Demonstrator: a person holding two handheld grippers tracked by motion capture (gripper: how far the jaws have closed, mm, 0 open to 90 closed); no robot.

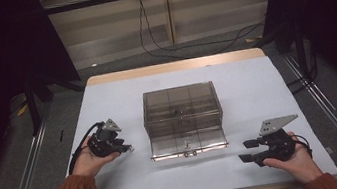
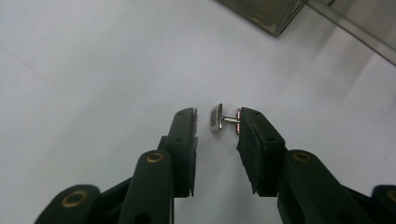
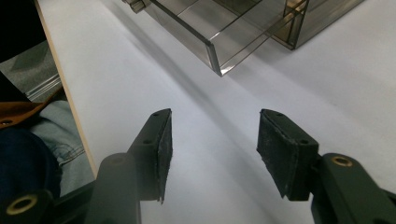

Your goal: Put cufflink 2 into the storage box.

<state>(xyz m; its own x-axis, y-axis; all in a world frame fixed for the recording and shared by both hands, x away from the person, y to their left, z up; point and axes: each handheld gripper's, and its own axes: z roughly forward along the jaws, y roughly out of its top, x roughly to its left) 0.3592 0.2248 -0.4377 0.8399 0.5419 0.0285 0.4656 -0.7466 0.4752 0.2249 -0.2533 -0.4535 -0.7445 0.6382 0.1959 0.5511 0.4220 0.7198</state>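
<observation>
Left claw (image 2: 218, 122) first: its jaws stand a little apart with a small metal stud (image 2: 223, 119) between them. The stud's flat foot touches the right-hand pad, while its square silver head stops just short of the other pad, so this is no firm pinch as far as the left gripper view tells. Beneath it lies the pale sheet of the worktop (image 2: 93, 70). Up and to the right of the claw sits the corner of a smoky clear plastic box (image 2: 271, 14).

From above, the left claw (image 1: 124, 146) points at that box (image 1: 182, 117), which sits mid-worktop between both hands. The right claw (image 1: 247, 151) is spread with nothing between its pads, near the box's front corner and the worktop's near edge.
</observation>
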